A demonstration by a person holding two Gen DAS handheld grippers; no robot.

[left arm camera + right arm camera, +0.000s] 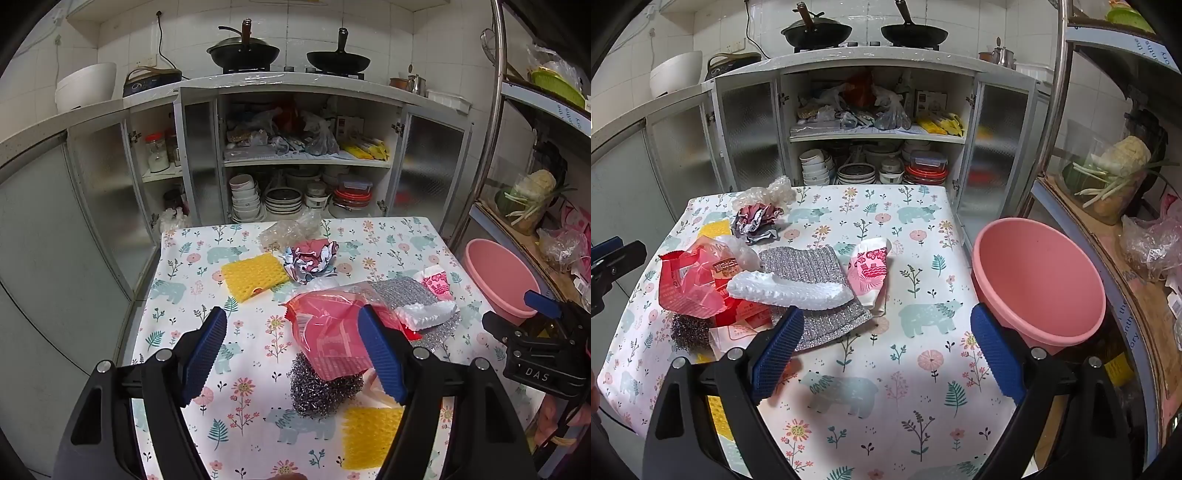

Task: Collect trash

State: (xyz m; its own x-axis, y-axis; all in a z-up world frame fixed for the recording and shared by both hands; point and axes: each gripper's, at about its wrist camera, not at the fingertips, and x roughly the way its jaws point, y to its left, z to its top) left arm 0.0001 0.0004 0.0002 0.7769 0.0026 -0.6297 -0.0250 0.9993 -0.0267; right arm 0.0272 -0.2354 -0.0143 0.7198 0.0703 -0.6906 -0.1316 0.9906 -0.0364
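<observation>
Presently listed, left to right, on the table with its bear-and-flower cloth.

Left gripper: blue pads spread wide, nothing between them; it hangs over the near part of the cloth, its right finger crossing in front of the red plastic bag.

Yellow sponge: flat on the left half of the cloth, apart from the other items. A second yellow sponge lies at the near edge, just beside the steel wool.

Clear plastic wrap: crumpled, at the far edge of the table. Crumpled printed paper: touching it, on the near side.

Red plastic bag: crumpled, translucent, printed; it rests partly on the steel wool scourer beneath it.

Silver scouring cloth: spread flat at mid-table, its left edge against the red bag. White foam piece: lying across the silver cloth.

Pink-and-white wrapper: on the cloth, touching the right edge of the silver cloth.

Right gripper: fingers wide apart and holding nothing, over bare tablecloth; its left finger overlaps the near corner of the silver cloth in the right wrist view.

Pink basin: empty, just off the table's right edge, beside the shelf rack.
</observation>
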